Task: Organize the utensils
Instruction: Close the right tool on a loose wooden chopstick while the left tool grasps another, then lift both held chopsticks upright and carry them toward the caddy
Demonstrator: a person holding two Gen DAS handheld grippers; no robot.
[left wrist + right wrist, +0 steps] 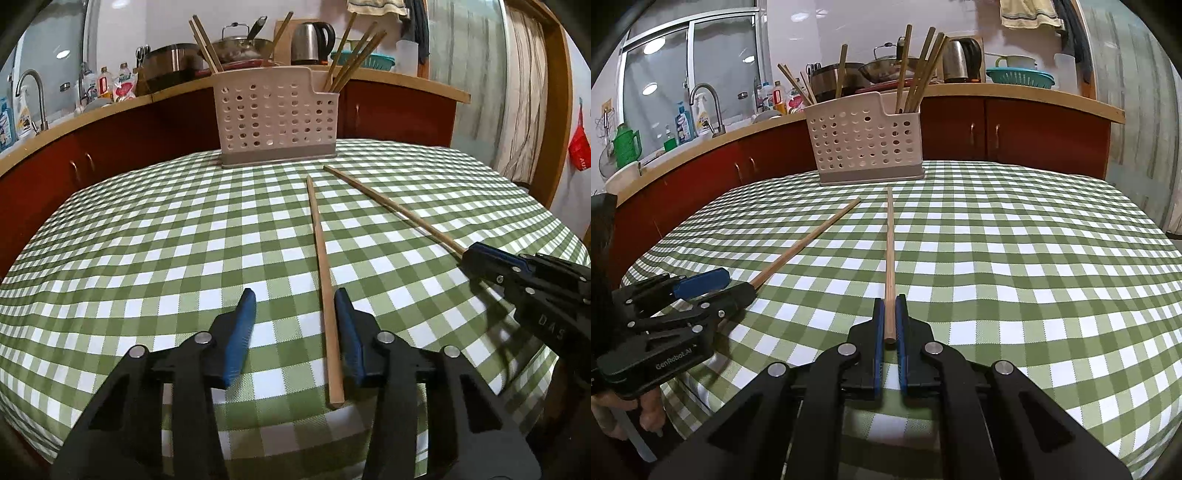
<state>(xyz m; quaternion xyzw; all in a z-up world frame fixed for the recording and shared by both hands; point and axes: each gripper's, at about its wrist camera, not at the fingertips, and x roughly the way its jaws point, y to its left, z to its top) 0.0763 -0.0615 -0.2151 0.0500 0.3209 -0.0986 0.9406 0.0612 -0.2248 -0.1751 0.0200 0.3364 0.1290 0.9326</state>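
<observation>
Two wooden chopsticks lie on the green checked tablecloth. My left gripper (295, 299) is open around the near end of one chopstick (321, 266), which lies close to the right finger. My right gripper (889, 302) is shut on the near end of the other chopstick (889, 251); it shows at the right of the left wrist view (476, 258), with its chopstick (388, 203) pointing toward the holder. A beige perforated utensil holder (277, 114) stands at the table's far side with several chopsticks upright in it (916, 74). The left gripper shows at the left of the right wrist view (720, 284).
A kitchen counter (406, 83) with red cabinets runs behind the table, carrying pots, a kettle (312, 40), bottles and a sink tap (33, 96). The tablecloth (147, 240) covers the whole table.
</observation>
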